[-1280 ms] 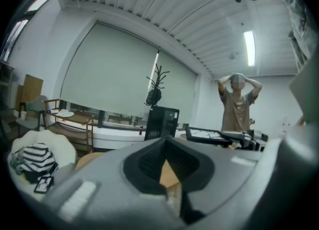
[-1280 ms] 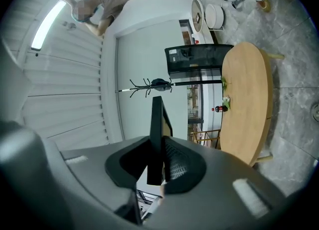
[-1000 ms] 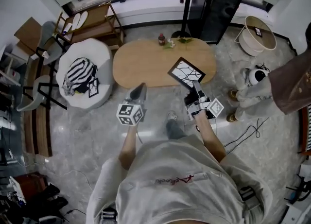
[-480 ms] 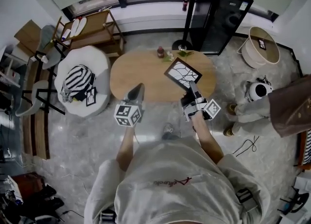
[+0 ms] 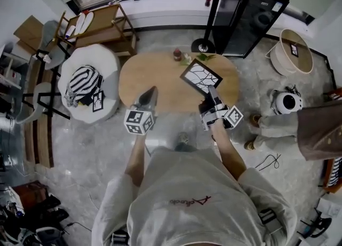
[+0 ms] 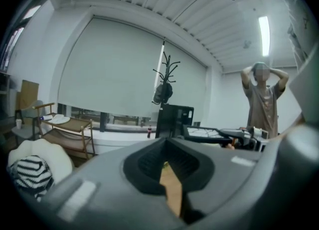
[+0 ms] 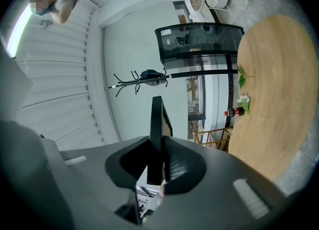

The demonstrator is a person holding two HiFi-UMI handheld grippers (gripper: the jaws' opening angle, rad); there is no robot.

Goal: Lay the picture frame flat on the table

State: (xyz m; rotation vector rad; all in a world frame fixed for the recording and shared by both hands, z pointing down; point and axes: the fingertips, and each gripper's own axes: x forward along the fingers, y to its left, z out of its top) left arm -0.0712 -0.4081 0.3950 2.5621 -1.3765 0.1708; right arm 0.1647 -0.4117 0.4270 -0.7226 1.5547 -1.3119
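Pinched picture frame (image 5: 201, 77) by edge in right gripper (image 5: 212, 94), frame tilted over oval wooden table (image 5: 155, 77). Pressed left gripper (image 5: 149, 94) fingers together, empty, at table near edge.

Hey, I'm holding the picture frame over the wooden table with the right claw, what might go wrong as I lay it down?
1. The right claw pinches the picture frame by one edge only, so it may swing or slip out.
2. The bottle and flowers stand on the table just beyond the frame; setting down too far forward might topple them.
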